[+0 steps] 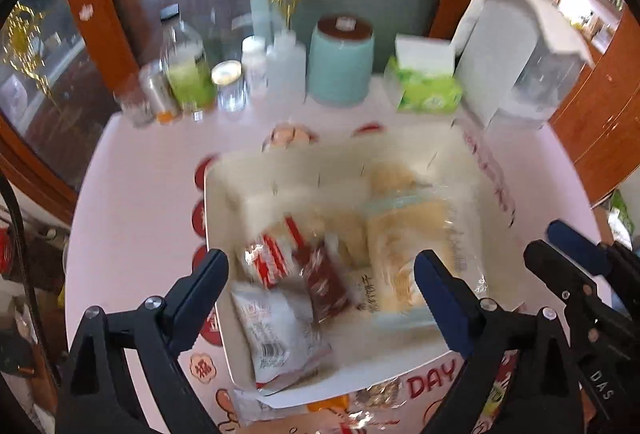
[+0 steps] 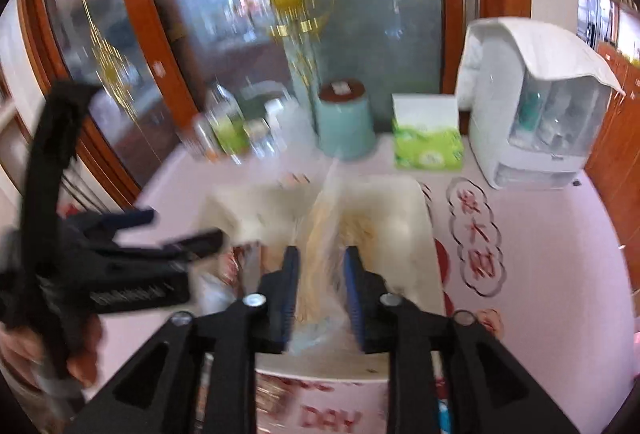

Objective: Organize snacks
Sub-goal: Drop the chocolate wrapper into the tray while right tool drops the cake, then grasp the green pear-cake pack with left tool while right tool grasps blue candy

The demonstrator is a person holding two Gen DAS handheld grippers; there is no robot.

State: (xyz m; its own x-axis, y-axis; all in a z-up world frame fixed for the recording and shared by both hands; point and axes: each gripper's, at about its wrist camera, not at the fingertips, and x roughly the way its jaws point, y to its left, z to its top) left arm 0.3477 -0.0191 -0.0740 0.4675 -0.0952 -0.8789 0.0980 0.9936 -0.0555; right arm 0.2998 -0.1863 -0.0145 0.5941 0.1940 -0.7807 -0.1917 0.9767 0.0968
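A white rectangular bin [image 1: 224,218] sits on the pink table and holds several snack packs: a red-and-white pack [image 1: 272,262], a dark red pack [image 1: 326,286], a white pack [image 1: 276,338] and a clear bag of pale yellow snacks [image 1: 404,254]. My left gripper [image 1: 322,274] hangs open and empty above the bin. My right gripper [image 2: 322,290] is shut on the clear bag [image 2: 324,234] over the bin [image 2: 416,218]; it also shows at the right of the left wrist view [image 1: 560,246]. Both views are blurred.
Along the table's far edge stand bottles and jars [image 1: 188,74], a teal canister [image 1: 340,62], a green tissue box [image 1: 428,82] and a white appliance [image 1: 516,58]. A wood-framed glass door is behind. More printed packs [image 1: 320,410] lie at the near table edge.
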